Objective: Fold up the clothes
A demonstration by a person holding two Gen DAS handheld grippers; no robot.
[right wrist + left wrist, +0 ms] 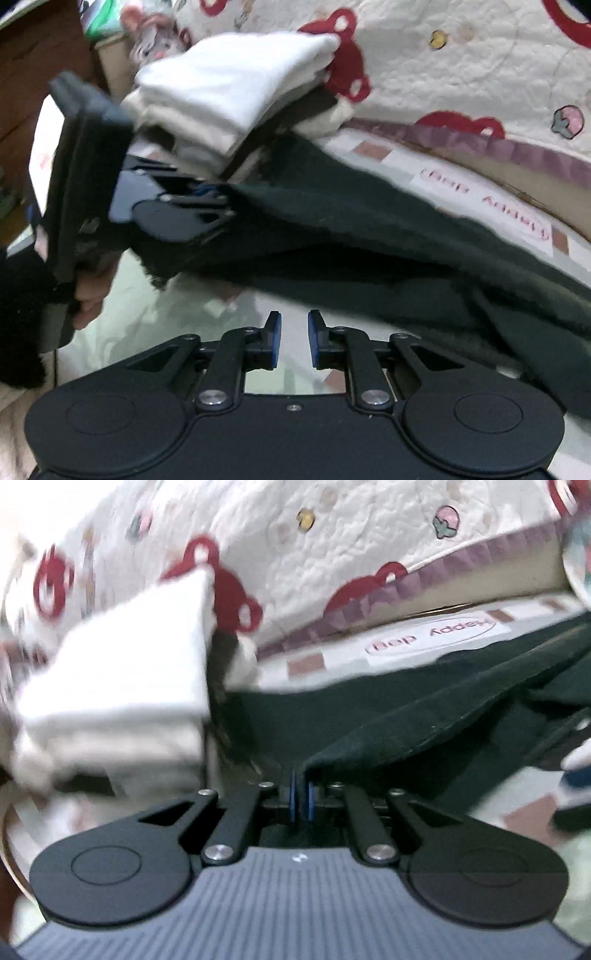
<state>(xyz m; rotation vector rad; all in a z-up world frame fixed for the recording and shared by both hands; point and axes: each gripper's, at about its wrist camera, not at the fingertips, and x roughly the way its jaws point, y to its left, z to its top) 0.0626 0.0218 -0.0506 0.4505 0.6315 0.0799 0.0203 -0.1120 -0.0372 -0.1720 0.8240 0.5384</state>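
Two hand-held grippers with black linkage arms and blue finger pads work at a dark green, soft-napped garment (369, 236) spread across a glossy tabletop with pale pink squares (147, 314). Left gripper (302, 797): its blue pads are pressed together on a raised edge of the dark green garment, which rises from between them and runs up to the right as a long fold. In the right wrist view the same left gripper (207, 192) appears at the left of the frame, gripping the garment's upper left edge and lifting it off the table, with part of a person's hand (92, 291) wrapped round its handle. Right gripper (294, 339): its pads stand apart with bare tabletop showing between them, close to the garment's near edge but not touching it. Behind the green garment lies a stack of folded white and cream clothes (236, 81), with a darker brown layer visible at its edge; the same stack (118, 672) fills the left of the left wrist view. A white quilted cover printed with red bear shapes and small strawberries (332, 554) rises behind, edged with a mauve frill. A white oval label reading "Happy dog" (430, 638) lies on the table surface just beyond the garment. Both views are motion-blurred.
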